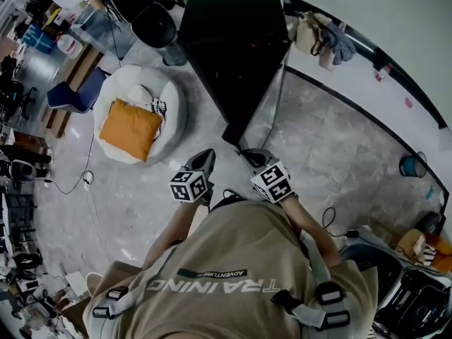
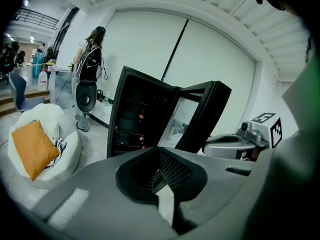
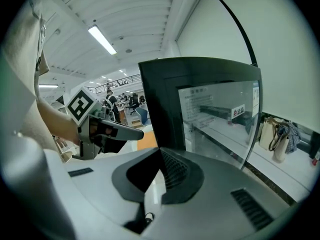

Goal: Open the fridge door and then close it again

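The black, box-shaped fridge (image 2: 132, 119) is seen ahead of the left gripper (image 2: 159, 156), its single glass-panelled door (image 2: 205, 116) swung wide open. The door edge is found close in front of the right gripper (image 3: 161, 154). Both pairs of textured jaws are pressed together, with nothing held. Bare stone floor (image 1: 141, 196) is left open beside the left gripper.

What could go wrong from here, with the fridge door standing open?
1. The right gripper, jaws shut, points at the glass panel of the fridge door; a hard push could knock the glass or slam the door.
2. Bottles on the shelves inside might rattle or tip if it slams.
3. A cable on the floor near the person could catch a foot.
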`<state>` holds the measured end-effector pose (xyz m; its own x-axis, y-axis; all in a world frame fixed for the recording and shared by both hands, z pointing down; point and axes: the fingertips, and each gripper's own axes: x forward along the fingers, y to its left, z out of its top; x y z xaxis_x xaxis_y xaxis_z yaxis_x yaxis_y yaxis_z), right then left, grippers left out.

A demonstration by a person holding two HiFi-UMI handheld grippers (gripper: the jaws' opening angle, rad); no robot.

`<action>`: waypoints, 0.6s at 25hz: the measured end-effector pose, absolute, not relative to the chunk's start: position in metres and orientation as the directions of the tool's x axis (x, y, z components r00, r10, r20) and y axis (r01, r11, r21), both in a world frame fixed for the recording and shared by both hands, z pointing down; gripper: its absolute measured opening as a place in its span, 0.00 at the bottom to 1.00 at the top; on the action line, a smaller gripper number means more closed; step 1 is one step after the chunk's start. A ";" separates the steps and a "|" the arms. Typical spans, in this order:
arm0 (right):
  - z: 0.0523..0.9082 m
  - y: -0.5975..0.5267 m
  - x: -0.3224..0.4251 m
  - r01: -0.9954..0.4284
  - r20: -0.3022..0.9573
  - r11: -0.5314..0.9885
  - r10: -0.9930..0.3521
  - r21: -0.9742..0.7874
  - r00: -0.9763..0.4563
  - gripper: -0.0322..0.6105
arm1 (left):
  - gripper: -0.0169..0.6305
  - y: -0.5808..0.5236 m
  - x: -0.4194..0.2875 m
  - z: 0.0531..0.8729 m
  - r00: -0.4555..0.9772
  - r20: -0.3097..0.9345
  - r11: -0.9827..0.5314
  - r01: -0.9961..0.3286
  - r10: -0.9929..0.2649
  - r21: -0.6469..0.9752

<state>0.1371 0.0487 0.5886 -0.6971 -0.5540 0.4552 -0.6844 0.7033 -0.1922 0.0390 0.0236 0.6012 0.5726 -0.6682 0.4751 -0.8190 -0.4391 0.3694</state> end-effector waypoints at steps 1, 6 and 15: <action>0.588 0.046 0.135 -0.686 0.455 0.703 -0.556 -0.189 -0.696 0.04 | 0.03 0.021 0.037 0.601 0.576 0.473 -0.441 -0.816 -0.667 0.373; 0.587 0.032 0.116 -0.696 0.453 0.695 -0.569 -0.182 -0.686 0.04 | 0.03 0.011 0.018 0.596 0.594 0.463 -0.470 -0.804 -0.657 0.364; 0.588 0.001 0.090 -0.728 0.428 0.664 -0.616 -0.169 -0.661 0.04 | 0.03 -0.009 -0.031 0.588 0.603 0.451 -0.531 -0.796 -0.658 0.289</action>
